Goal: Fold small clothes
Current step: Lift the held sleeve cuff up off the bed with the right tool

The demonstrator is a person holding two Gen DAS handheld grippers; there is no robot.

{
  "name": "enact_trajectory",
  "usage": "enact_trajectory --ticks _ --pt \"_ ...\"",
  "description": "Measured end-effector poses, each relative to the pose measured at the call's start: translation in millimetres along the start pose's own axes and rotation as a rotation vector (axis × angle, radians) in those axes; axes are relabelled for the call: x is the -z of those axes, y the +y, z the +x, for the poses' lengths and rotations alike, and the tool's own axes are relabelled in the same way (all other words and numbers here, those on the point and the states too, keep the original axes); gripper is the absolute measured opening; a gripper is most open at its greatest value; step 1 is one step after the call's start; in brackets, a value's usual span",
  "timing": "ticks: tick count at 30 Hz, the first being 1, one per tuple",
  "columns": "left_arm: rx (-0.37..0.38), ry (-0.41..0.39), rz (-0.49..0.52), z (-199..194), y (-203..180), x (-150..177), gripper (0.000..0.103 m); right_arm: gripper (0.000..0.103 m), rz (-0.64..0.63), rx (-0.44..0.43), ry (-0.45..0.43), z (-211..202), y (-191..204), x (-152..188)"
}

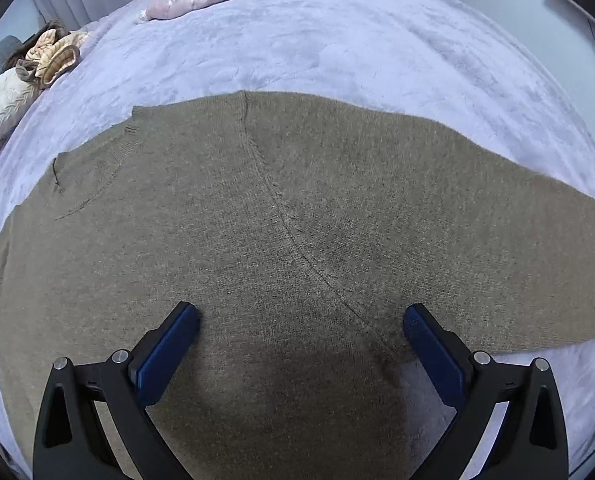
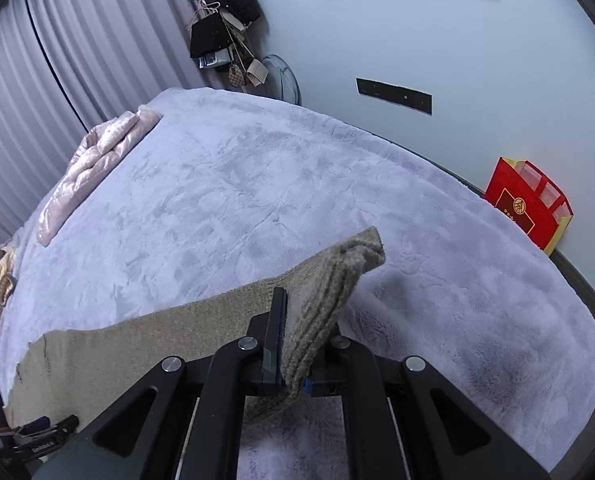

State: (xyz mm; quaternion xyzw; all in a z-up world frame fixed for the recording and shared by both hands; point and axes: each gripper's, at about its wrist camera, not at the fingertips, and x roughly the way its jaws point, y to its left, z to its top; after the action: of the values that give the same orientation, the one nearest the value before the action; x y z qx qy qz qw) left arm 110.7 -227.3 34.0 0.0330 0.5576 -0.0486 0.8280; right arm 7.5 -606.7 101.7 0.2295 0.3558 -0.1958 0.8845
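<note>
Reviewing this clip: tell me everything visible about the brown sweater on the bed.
The brown sweater is a fuzzy olive-brown knit lying spread flat on the lilac plush bedspread. A ribbed neckline sits at its left edge and a seam runs diagonally down from the shoulder. The right gripper is shut on the ribbed cuff, lifting it off the bed. The left gripper hangs above the sweater's body, jaws open.

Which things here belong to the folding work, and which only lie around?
Belonging to the job:
- brown sweater
- right tongs, shut on its cuff
- left tongs, open above it

Lying about:
- pink jacket
- red bag
- beige clothes
</note>
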Motion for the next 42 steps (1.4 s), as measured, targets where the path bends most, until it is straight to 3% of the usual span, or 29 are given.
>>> enact_trajectory --ticks 6,14,23,30,42 --pt "0.023 -0.098 -0.025 -37 21 4 0.103 0.007 -0.064 -0.023 -0.087 -44 33 -10" --pt "0.027 -0.128 -0.083 -56 72 17 0.103 0.007 -0.188 -0.052 -0.163 -89 103 -6" --pt "-0.014 -0.141 -0.12 -52 134 45 0.103 0.007 -0.295 -0.147 -0.183 -120 191 18" --pt "-0.019 -0.07 -0.264 -26 208 66 0.103 0.007 -0.39 -0.196 -0.19 -137 262 43" --pt "-0.018 -0.11 -0.276 -39 249 74 0.103 0.007 -0.493 -0.232 -0.158 -131 352 90"
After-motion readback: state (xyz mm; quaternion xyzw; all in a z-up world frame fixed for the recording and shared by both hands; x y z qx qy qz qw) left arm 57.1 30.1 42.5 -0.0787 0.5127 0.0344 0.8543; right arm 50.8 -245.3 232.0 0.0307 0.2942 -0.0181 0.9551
